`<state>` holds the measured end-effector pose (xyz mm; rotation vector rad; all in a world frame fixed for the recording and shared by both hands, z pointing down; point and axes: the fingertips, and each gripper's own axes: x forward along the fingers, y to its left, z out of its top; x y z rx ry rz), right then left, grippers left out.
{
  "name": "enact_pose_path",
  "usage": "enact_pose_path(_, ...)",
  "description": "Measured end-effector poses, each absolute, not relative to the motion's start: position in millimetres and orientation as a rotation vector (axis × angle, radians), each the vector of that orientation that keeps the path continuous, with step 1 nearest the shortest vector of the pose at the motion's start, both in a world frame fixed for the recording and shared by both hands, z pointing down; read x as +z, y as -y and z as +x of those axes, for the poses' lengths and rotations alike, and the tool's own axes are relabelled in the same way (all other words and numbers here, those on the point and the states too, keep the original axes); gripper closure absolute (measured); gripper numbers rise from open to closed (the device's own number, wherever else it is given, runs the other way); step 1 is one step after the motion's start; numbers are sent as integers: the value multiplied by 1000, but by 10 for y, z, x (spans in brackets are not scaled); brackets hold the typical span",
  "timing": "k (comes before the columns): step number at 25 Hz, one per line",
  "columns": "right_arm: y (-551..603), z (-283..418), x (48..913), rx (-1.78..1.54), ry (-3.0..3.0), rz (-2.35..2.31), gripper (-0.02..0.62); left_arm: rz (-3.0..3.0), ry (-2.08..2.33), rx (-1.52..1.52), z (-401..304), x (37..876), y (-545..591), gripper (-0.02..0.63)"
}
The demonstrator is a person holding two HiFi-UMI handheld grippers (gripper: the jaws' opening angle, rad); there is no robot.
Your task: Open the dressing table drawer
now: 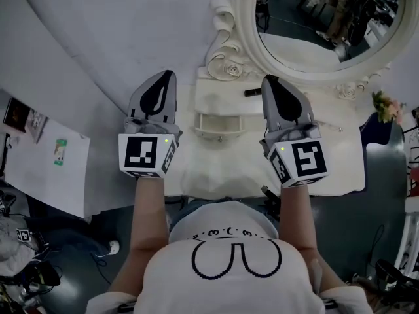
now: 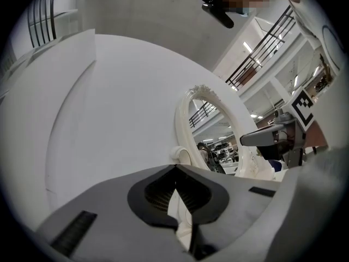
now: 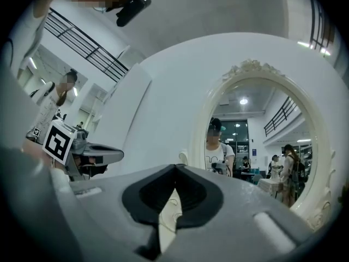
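While the person is standing close against the dressing table [image 1: 340, 169], both arms are reaching out over its top, and the 2 tools are hanging above it with nothing in them. The left gripper [image 1: 166, 76] is showing its jaws pressed together, and the right gripper [image 1: 270, 79] is pinched tight the same way. Between them, just beyond, the small curved drawer [image 1: 219, 124] is sitting pushed in, as far as I can judge, its tiny knob [image 1: 220, 138] untouched. To my eye the risk is that closed jaws coming down on so small a knob would knock or slide off it rather than take it. Further back, the carved scroll [image 1: 222, 61], a small dark object [image 1: 252, 92] and the mirror frame [image 1: 252, 38] are crowding the far edge. Free room is lying on the tabletop between the grippers and off the table's left side.
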<state>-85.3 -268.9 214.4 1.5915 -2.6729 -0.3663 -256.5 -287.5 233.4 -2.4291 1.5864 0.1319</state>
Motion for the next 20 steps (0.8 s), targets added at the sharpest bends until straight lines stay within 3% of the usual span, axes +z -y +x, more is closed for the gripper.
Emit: enact_pose_path(20, 2648, -911, 2221, -347, 2658, 1574, 599, -2424, -1581, 135, -2546, 2326, 2849, 607)
